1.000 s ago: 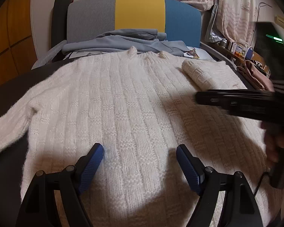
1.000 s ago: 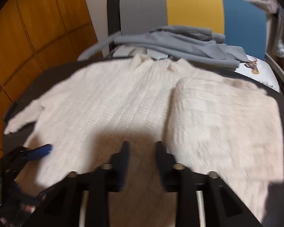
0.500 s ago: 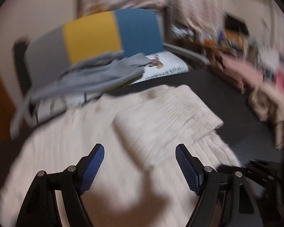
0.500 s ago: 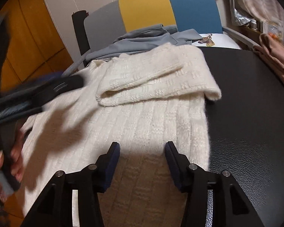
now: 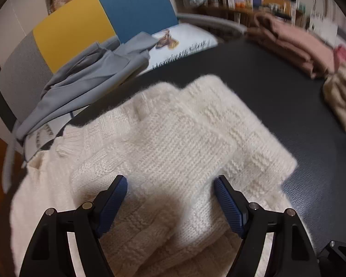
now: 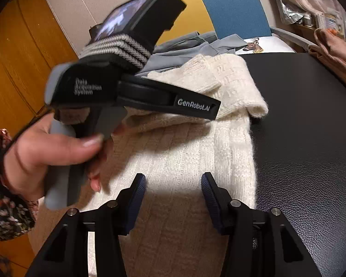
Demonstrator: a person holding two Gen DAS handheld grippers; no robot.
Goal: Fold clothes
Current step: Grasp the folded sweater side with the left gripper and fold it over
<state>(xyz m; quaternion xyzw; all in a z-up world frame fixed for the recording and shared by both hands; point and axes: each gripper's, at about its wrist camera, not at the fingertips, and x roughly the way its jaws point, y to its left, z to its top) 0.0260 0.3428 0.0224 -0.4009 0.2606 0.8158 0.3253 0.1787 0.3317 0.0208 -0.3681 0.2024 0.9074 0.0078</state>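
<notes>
The cream-white chunky-knit sweater (image 5: 163, 161) lies flat on the black leather-textured desk (image 5: 288, 106), its collar toward the grey, yellow and blue chair back (image 5: 85, 30) and its long axis running from that chair toward the cameras. Both sleeves are folded in across the chest, one over the other. The folded sleeve cuff lies directly ahead of the left gripper (image 5: 170, 198), which is the nearer one; its jaws have just been closing, stand at medium width and press on nothing, though knit lies between them. The right gripper (image 6: 173, 198) hovers over the sweater's lower body on the side away from the chair, jaws partly open and empty. No containers are visible. A loose grey garment (image 5: 85, 87) drapes the chair seat; folded pink clothes (image 5: 293, 43) lie at the desk's far edge.
</notes>
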